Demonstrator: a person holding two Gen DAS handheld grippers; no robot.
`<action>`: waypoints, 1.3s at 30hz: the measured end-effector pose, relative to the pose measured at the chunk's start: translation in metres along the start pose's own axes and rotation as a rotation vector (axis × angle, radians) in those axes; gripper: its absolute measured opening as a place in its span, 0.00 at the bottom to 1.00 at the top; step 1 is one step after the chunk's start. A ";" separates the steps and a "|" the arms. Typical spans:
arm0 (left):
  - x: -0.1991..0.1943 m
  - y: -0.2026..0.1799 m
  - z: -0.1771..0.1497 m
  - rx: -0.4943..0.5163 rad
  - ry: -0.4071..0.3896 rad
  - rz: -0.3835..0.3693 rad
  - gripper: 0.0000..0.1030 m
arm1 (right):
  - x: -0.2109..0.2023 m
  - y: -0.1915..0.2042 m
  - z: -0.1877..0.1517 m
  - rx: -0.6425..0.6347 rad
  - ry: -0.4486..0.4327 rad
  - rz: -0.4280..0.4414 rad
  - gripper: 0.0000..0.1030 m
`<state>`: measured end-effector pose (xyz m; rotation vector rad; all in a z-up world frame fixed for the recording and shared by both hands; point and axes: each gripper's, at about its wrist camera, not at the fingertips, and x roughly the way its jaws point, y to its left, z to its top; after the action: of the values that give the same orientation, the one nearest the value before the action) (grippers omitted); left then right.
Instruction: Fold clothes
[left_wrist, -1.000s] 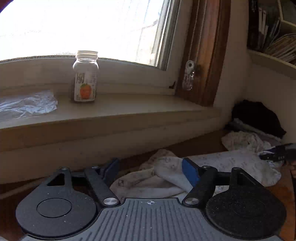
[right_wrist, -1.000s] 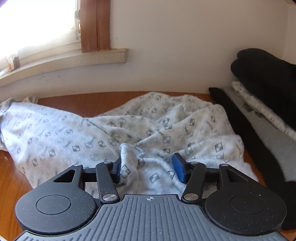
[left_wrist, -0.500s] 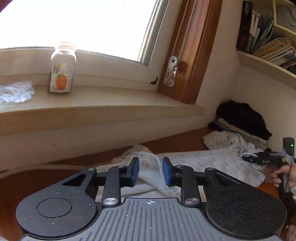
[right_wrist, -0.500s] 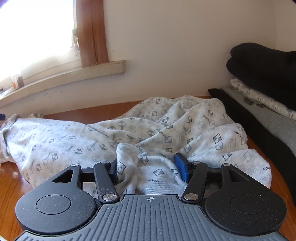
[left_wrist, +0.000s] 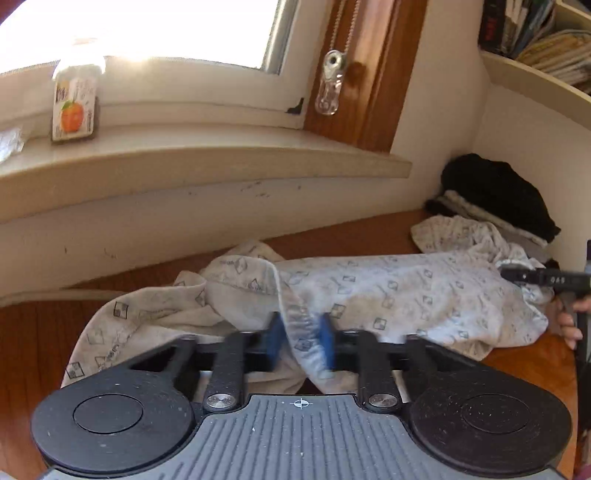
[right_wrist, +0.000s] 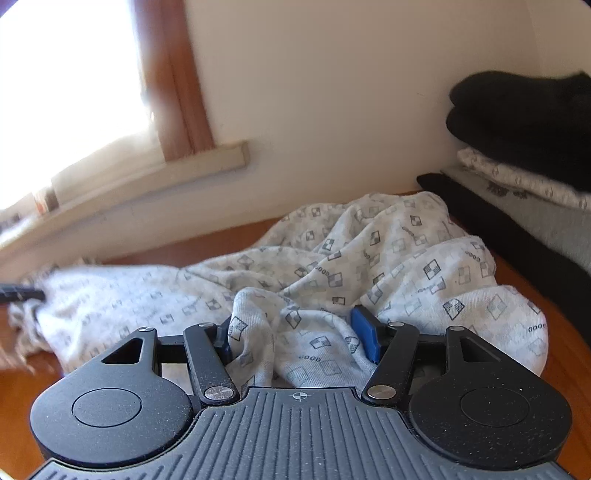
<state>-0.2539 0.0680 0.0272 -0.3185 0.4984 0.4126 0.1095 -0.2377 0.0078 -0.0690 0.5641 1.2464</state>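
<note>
Garment (left_wrist: 388, 288) pinched by left fingers (left_wrist: 275, 338), right fingers (right_wrist: 364, 334) spread

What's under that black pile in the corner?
Under the black clothes lies a folded patterned white piece, then grey cloth and a dark strip at the bottom. Anything further back is covered.
</note>
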 end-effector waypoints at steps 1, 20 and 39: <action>-0.004 -0.001 -0.001 0.000 -0.008 0.011 0.04 | -0.002 -0.002 0.000 0.015 -0.009 0.008 0.58; -0.177 0.107 -0.044 -0.154 -0.111 0.354 0.02 | -0.037 -0.015 -0.005 0.134 -0.214 -0.003 0.58; -0.163 0.047 -0.005 -0.026 -0.150 0.267 0.76 | -0.018 -0.007 0.001 0.093 -0.097 -0.030 0.64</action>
<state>-0.4077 0.0581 0.0983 -0.2439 0.3898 0.6972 0.1122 -0.2552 0.0143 0.0606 0.5346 1.1867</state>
